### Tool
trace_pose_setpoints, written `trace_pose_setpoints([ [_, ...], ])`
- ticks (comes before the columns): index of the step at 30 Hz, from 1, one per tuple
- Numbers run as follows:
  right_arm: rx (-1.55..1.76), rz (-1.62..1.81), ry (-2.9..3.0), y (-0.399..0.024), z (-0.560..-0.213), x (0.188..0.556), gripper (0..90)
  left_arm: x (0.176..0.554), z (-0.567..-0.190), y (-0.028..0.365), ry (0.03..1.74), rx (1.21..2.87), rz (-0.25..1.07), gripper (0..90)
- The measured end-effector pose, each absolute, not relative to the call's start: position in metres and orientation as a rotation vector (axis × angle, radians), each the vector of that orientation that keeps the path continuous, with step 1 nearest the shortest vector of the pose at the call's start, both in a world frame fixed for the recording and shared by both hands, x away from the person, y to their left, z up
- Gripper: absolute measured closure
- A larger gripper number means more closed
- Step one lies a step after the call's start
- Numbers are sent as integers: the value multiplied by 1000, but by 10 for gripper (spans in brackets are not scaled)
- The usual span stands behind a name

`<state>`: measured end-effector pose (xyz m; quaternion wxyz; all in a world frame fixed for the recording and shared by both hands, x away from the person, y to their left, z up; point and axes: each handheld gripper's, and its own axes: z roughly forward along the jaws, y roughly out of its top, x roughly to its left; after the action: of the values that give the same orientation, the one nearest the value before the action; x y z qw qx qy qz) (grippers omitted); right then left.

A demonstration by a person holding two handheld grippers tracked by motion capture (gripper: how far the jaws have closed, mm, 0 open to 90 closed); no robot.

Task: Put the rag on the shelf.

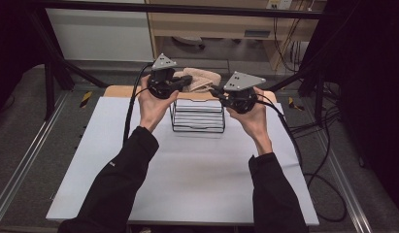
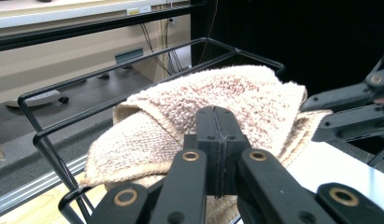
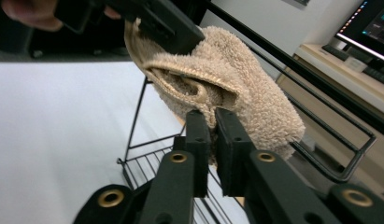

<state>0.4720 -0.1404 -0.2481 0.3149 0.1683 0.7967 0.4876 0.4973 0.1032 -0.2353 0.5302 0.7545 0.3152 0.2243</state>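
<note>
A beige terry towel (image 1: 205,78) is bunched over the far top rim of a black wire basket (image 1: 197,124) standing on the white table. My left gripper (image 1: 188,80) comes at it from the left. In the left gripper view its jaws (image 2: 216,112) are pressed together at the towel (image 2: 245,88), pinching its near fold. My right gripper (image 1: 214,91) reaches in from the right. In the right gripper view its jaws (image 3: 210,114) stand almost together with a fold of the towel (image 3: 259,98) caught between the tips. The left gripper (image 3: 175,32) holds the towel's upper edge there.
The white table top (image 1: 187,184) spreads wide in front of the basket. Black frame bars (image 1: 56,63) flank the table and cables (image 1: 328,145) trail off its right side. The basket's wire rim (image 2: 40,140) runs close to the left jaws. A monitor (image 3: 372,23) stands far off.
</note>
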Motion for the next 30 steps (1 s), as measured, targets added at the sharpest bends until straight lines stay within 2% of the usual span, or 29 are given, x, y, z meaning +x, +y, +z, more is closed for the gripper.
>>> trace_pose_setpoints([
  [3, 457, 1352, 2089, -145, -244, 468, 752, 496, -235, 103, 742, 1810, 555, 899],
  [7, 475, 1490, 2054, -151, -236, 463, 730, 496, -238, 103, 746, 1831, 572, 899],
  [15, 688, 1441, 2051, -142, -242, 483, 895, 495, -243, 108, 725, 1831, 580, 899],
  [22, 778, 1384, 2030, -141, -259, 494, 900, 493, -252, 121, 733, 1847, 602, 888],
  [30, 774, 1385, 2004, -140, -261, 494, 900, 497, -259, 122, 745, 1820, 606, 894],
])
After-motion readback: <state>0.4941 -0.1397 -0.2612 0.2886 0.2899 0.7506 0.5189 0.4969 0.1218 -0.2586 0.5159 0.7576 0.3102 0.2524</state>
